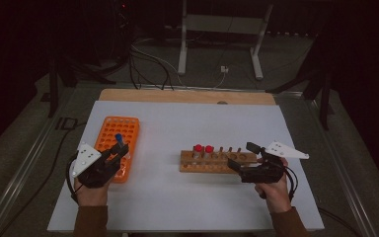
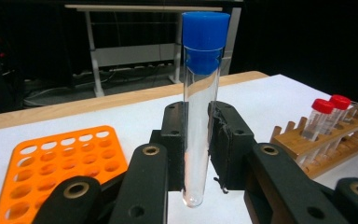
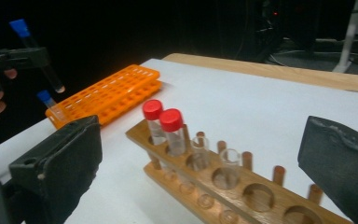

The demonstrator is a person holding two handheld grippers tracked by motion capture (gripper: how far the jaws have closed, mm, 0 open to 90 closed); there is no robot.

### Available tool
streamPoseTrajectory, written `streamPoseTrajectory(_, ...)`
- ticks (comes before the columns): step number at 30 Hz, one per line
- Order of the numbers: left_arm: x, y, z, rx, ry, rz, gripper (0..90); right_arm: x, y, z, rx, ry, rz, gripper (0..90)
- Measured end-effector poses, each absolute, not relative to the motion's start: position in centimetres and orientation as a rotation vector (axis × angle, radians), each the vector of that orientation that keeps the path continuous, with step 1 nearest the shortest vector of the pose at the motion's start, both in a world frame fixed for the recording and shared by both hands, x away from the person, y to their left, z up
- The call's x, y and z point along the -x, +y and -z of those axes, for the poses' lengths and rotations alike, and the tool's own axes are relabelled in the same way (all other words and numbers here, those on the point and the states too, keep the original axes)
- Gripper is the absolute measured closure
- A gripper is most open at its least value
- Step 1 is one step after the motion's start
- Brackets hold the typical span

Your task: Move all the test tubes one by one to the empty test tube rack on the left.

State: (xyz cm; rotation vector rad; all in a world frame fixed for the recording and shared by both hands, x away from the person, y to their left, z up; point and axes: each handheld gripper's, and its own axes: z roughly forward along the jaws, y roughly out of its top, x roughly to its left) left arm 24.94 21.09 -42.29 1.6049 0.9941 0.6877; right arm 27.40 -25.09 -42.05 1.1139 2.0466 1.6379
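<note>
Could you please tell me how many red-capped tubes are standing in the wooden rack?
2: both red-capped clear tubes stand side by side in neighbouring holes at one end of the wooden rack; its other holes hold uncapped tubes or nothing.

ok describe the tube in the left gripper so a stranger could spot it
Start at the orange rack on the table's left side. Just above its near end, the left gripper grips a clear tube upright. Its blue cap sets it apart from the red-capped tubes in the wooden rack.
</note>
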Motion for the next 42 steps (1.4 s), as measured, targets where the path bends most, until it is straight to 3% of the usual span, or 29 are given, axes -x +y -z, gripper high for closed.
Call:
streamPoseTrajectory(22, -24.3, 24.6, 44.5, -1.607, 1.130, -0.729, 76.5, -27.9, -27.0, 42.5, -1.164, 1.978, -1.550, 0.0)
streamPoseTrajectory(42, -24.2, 24.8, 47.7, -1.735, 1.188, -0.655, 76.6, -28.0, -27.5, 42.8, -1.188, 1.970, -1.559, 0.0)
